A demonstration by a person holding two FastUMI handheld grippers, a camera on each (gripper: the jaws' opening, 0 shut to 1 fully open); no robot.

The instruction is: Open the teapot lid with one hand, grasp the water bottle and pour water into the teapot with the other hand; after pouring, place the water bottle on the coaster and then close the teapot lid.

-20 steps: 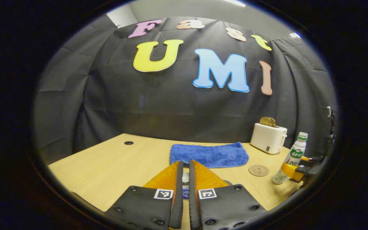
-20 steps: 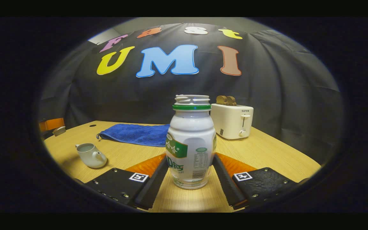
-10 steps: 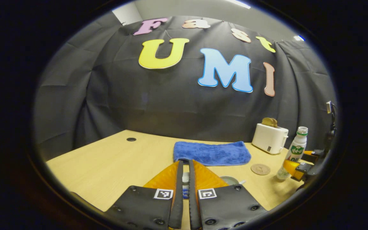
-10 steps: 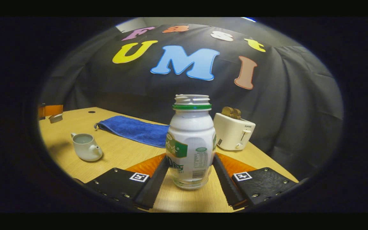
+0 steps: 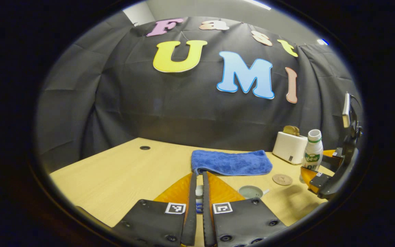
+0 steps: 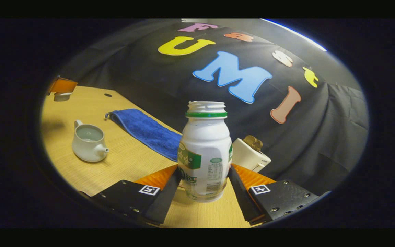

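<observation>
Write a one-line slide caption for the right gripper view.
Right hand-held gripper holds an uncapped water bottle, lidless teapot off to its left.

The teapot point(image 5: 251, 191) sat partly hidden behind the left gripper point(image 5: 197, 192), whose fingers covered most of the small pale lid point(image 5: 199, 190). Beyond the teapot, the water bottle point(image 6: 205, 151) blocked half the toaster point(image 6: 250, 156). Its base was hidden behind the right gripper point(image 5: 315, 173) in the left gripper view.
</observation>
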